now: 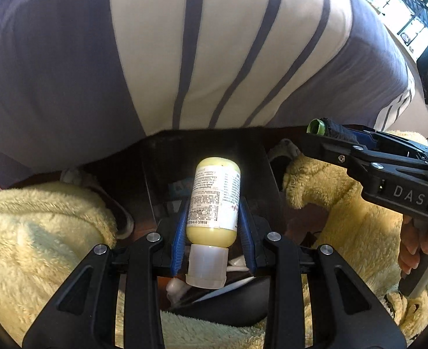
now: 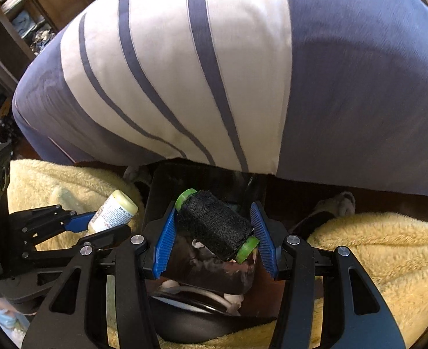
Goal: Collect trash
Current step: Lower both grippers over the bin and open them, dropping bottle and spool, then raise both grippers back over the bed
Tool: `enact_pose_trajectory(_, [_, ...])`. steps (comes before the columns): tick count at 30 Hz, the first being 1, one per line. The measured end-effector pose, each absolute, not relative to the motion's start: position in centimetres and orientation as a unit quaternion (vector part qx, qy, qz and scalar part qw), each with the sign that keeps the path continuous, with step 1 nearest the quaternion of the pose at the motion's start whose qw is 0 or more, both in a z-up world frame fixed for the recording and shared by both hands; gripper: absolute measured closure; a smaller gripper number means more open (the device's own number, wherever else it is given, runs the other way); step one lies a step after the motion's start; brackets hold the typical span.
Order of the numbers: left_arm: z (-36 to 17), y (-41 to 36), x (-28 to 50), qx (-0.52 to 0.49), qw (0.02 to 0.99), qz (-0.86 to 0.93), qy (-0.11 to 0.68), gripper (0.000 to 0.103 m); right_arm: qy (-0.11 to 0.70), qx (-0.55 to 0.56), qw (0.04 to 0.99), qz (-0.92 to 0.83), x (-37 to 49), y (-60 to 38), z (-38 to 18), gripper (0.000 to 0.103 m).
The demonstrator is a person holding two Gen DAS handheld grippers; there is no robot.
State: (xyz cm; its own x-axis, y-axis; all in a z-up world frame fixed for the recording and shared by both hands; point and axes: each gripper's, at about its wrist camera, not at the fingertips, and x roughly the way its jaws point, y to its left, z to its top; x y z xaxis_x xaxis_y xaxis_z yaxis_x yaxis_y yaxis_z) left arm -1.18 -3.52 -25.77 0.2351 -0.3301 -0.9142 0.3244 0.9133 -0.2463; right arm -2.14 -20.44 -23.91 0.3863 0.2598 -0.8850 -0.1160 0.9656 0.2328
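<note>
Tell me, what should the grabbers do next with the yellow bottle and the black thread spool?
Probably let go. The left gripper is shut on the yellow bottle, and the right gripper is shut on the black thread spool. Both seem to hang above the dark bin, so opening the fingers should likely drop the trash inside.

Small print on the white label of the yellow plastic bottle (image 1: 214, 200) is remaining illegible. The dark rectangular bin (image 2: 167, 186) is lying mostly hidden behind gripper parts.
</note>
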Motion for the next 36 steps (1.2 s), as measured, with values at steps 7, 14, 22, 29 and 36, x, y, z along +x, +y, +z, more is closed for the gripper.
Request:
enact_pose_trajectory(7, [-27.6, -3.6, -1.0, -0.009, 0.769, -0.214, 0.603, 0.072, 0.564, 0.078, 0.813, 0.120, -1.5, -20.3, -25.4, 0.051])
enact_pose_trajectory(14, [-28.8, -3.8, -0.5, -0.014, 0.755, -0.219, 0.618, 0.072, 0.583, 0.092, 0.798, 0.123, -0.8, -20.3, -26.6, 0.050])
enact_pose_trajectory(22, [-29.3, -3.8, -0.2, -0.019, 0.748, -0.219, 0.626, 0.072, 0.587, 0.101, 0.793, 0.127, -0.1, -20.2, -26.9, 0.046])
enact_pose_trajectory(29, [-28.0, -3.6, -0.4, -0.015, 0.760, -0.207, 0.615, 0.047, 0.579, 0.104, 0.801, 0.109, -0.1, -20.7, -26.2, 0.026])
enact_pose_trajectory(36, [-26.4, -3.3, -0.7, -0.009, 0.779, -0.193, 0.597, 0.026, 0.563, 0.094, 0.817, 0.080, -0.4, -21.5, -24.6, 0.014])
